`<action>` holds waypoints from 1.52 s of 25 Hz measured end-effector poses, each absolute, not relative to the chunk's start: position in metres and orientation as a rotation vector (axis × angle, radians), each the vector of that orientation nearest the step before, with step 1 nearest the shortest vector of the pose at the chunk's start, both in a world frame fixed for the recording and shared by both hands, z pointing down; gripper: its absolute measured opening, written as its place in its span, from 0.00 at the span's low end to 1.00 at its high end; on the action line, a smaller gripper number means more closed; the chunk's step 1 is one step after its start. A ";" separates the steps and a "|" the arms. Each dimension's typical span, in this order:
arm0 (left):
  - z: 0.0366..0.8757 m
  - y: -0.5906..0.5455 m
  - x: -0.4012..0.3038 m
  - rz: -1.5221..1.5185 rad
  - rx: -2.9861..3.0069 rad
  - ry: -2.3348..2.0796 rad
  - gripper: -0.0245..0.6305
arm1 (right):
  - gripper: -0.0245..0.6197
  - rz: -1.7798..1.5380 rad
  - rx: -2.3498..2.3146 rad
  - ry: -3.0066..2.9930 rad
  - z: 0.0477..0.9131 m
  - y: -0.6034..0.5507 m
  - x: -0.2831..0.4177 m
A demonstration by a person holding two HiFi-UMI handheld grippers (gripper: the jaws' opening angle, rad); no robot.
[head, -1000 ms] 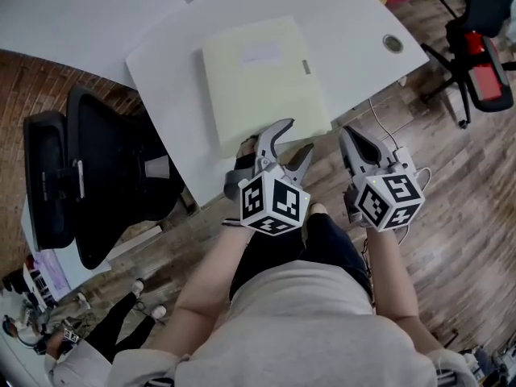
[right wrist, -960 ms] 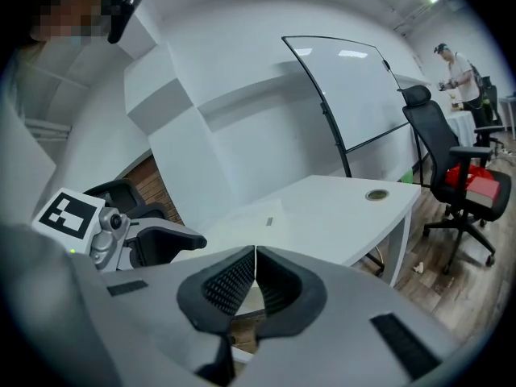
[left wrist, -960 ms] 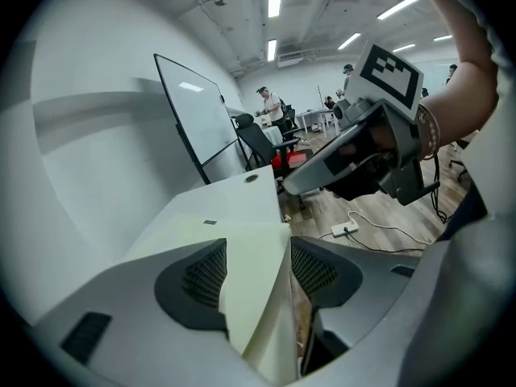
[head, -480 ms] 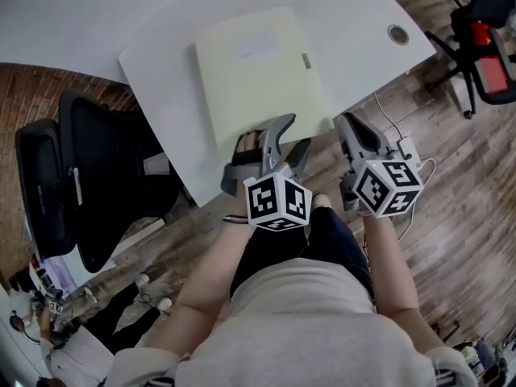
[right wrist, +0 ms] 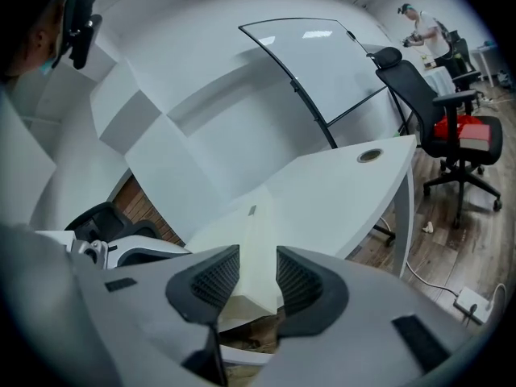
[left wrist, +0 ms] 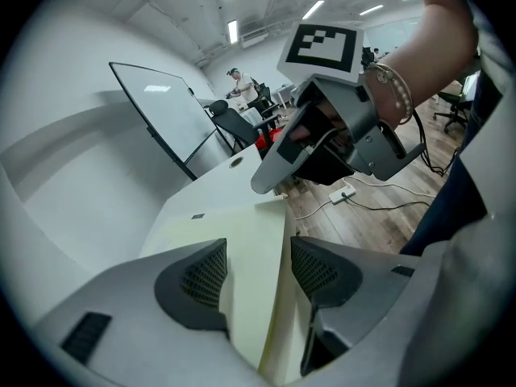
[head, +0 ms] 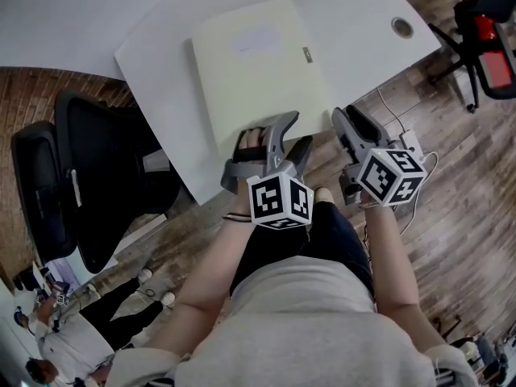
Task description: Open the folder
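Note:
A pale yellow folder [head: 254, 63] lies closed on the white table [head: 355, 22], its near edge at the table's front. My left gripper [head: 297, 131] is open and straddles that near edge; in the left gripper view the folder [left wrist: 234, 224] runs between the jaws, clear of the pads. My right gripper [head: 345, 118] sits just off the folder's near right corner. Its jaws are opening, and in the right gripper view [right wrist: 258, 272] a gap shows between the pads. The folder's corner [right wrist: 254, 232] lies just ahead of them, not gripped.
A round cable grommet [head: 402, 27] sits in the table's far right. A black office chair [head: 89, 176] stands at the left, a red and black one [head: 488, 31] at the far right. A power strip [head: 407, 143] with cables lies on the wood floor. People are at the lower left.
Both grippers have sunk a little and rolled, closing in on the folder's near edge. The right gripper's tip now sits closer to the folder's corner.

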State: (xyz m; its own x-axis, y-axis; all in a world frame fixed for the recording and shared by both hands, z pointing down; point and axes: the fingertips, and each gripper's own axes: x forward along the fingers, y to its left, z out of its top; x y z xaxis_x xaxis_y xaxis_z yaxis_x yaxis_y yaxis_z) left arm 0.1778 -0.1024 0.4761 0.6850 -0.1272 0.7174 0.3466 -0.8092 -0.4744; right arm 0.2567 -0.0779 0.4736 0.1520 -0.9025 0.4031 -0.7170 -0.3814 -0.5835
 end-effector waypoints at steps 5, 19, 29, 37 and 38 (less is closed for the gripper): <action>0.478 -0.104 0.179 -1.049 -2.299 -0.159 0.41 | 0.25 -1.096 -2.160 1.571 0.482 -0.079 0.255; 0.470 -0.108 0.181 -1.033 -2.364 -0.135 0.41 | 0.25 -1.082 -2.196 1.573 0.484 -0.077 0.255; 0.462 -0.112 0.174 -1.013 -2.410 -0.115 0.41 | 0.25 -1.071 -2.216 1.618 0.483 -0.078 0.249; 0.455 -0.108 0.173 -0.949 -2.438 -0.115 0.35 | 0.22 -1.048 -2.255 1.676 0.482 -0.079 0.246; 0.455 -0.107 0.173 -0.943 -2.430 -0.115 0.34 | 0.22 -1.044 -2.264 1.683 0.481 -0.080 0.246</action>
